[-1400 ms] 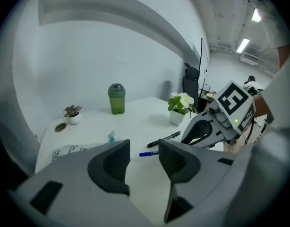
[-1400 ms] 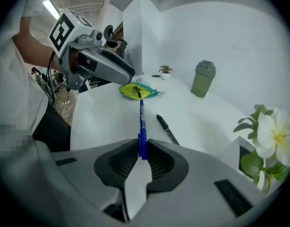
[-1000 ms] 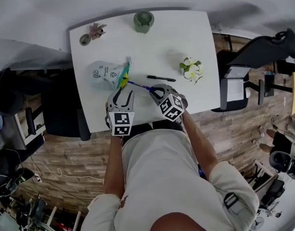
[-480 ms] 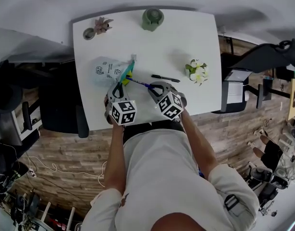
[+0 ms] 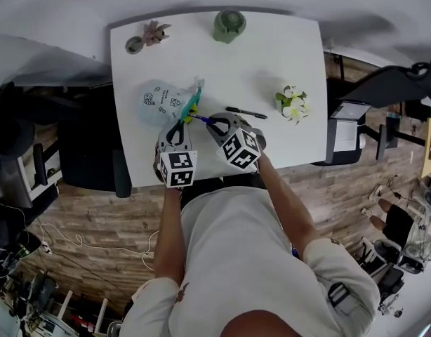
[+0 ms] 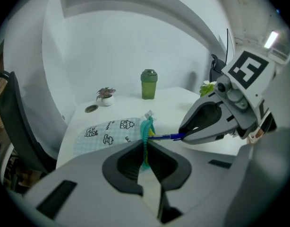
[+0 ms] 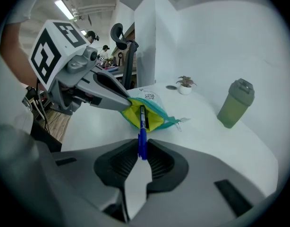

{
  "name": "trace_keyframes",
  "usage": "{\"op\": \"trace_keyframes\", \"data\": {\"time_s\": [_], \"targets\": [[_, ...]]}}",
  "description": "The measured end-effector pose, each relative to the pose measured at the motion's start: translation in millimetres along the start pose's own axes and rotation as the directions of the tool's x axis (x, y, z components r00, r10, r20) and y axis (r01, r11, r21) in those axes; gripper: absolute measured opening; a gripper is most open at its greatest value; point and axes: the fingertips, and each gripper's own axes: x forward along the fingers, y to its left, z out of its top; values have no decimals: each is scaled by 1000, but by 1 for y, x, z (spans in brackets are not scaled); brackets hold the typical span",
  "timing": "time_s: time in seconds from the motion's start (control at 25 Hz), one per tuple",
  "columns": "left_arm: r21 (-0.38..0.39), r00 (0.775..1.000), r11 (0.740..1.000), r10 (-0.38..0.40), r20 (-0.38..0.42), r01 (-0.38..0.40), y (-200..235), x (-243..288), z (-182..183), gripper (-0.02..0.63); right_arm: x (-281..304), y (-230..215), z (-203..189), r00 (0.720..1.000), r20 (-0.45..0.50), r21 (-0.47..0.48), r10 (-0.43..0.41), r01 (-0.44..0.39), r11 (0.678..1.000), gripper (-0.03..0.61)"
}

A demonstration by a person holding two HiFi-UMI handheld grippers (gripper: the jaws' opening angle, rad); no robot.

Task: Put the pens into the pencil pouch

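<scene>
Left hand-held gripper newly clamping pouch

cloth pouch (soft, printed) on a smooth matt table.

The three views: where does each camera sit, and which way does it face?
Head view: on the person's head, looking steeply down at the white table; torso, arms, left gripper and right gripper show.
Left gripper view: on the left gripper, looking along its jaws, just closed on the teal-rimmed patterned fabric pouch; the right gripper shows at right.
Right gripper view: on the right gripper, looking along jaws shut on the blue pen, toward the pouch's yellow mouth.
Shared: both gripper views show the green lidded bottle.
</scene>
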Motion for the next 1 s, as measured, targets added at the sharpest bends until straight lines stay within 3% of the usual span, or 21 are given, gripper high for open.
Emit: {"op": "trace_keyframes", "data": {"time_s": [0.24,0.64,0.76,0.88,1.0], "targets": [[-33,998,998,-58,37,59,-7,-7,6,15,13,3,19,999,32,-13,17,-17,1000,61],[-35,990,991,-131,52,133,-22,-15,10,17,36,4,39,993,112,67,43,-50,996,63],[-27,990,991,-129,49,130,-23,-14,11,17,35,2,35,993,117,79,21,-31,996,77],[-12,991,992,-127,41,127,-25,-11,12,17,23,-3,28,993,118,94,-4,-7,996,141],[-2,993,993,-115,26,115,-28,-7,9,17,4,-14,10,993,101,116,-62,50,992,146]]}}
